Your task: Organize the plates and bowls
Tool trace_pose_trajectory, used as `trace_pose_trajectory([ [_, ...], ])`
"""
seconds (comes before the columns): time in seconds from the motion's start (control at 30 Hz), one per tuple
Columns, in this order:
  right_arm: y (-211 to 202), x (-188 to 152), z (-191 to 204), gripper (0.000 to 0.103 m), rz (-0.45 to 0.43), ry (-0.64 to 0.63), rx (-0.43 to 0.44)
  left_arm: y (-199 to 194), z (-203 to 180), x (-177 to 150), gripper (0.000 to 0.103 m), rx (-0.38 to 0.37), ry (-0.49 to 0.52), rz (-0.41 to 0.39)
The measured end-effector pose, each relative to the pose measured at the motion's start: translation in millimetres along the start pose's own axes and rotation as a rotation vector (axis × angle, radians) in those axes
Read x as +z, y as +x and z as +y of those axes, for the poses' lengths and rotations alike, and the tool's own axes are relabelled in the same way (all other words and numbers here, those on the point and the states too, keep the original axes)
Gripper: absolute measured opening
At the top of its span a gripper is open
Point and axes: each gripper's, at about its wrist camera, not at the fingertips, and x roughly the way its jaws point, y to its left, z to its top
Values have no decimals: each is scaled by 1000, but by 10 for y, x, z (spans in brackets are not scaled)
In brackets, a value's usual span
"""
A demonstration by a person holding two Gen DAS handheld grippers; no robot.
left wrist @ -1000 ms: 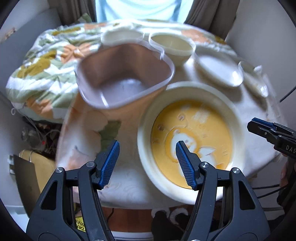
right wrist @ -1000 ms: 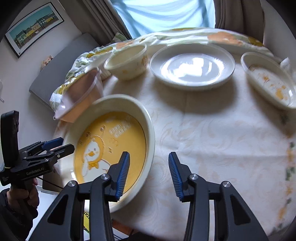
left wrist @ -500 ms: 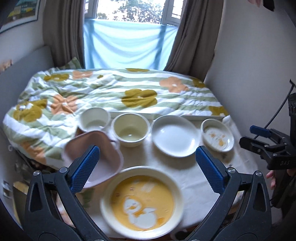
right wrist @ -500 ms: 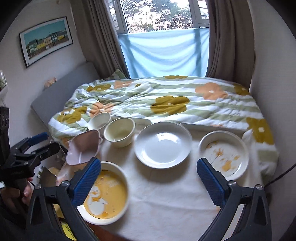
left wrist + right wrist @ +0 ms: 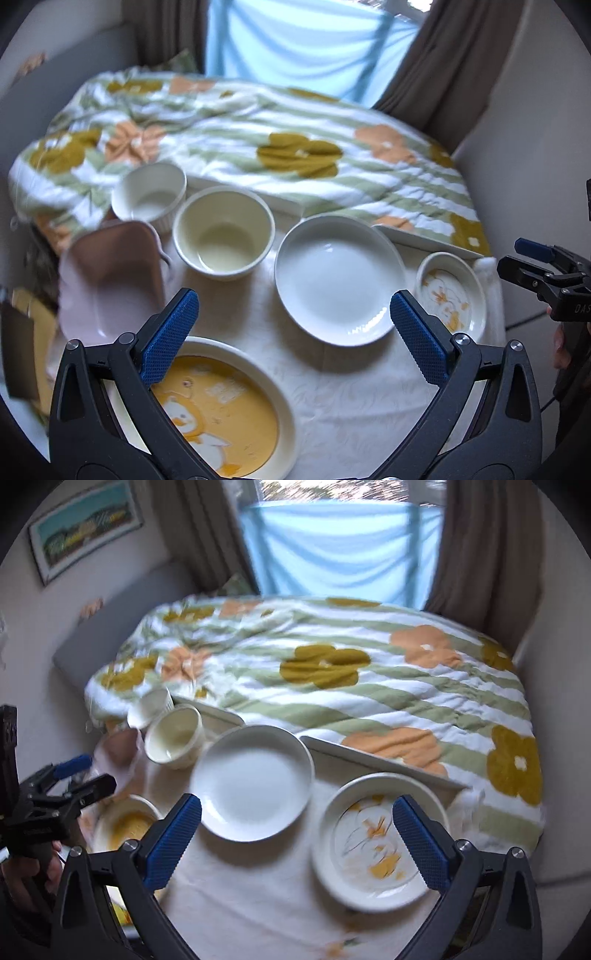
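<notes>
Left wrist view: left claw (image 5: pixel 294 331) and right claw (image 5: pixel 297 833) both spread wide, holding nothing, touching nothing

Bowls (image 5: pixel 224 232) left of plate (image 5: pixel 338 278)

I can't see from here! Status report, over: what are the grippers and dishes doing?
Both hand-held grippers, left and right, open, empty. Plates and bowls unstacked on table. Nothing in the way.

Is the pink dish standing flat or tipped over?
Tipped. The pink dish leans on its side at the table's left edge, its empty inside facing the camera.
</notes>
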Motion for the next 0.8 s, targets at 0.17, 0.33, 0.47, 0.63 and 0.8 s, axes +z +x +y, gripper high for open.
trace_pose_trajectory([
  [0.17,704,127,-244,103,132,-77,110,665,85,-32,102,-16,-117,128],
  [0.33,1299,155,-323,84,224,-120,197,1174,90,-115,72,-32,-168,227],
  [0.47,1593,155,-298,56,273,-150,246,1391,80,-191,52,-14,-167,272],
  [0.63,1814,148,-258,34,311,-172,286,1492,90,-260,37,8,-175,286],
  [0.8,1909,153,-261,21,324,-175,302,1511,110,-245,21,32,-184,281],
])
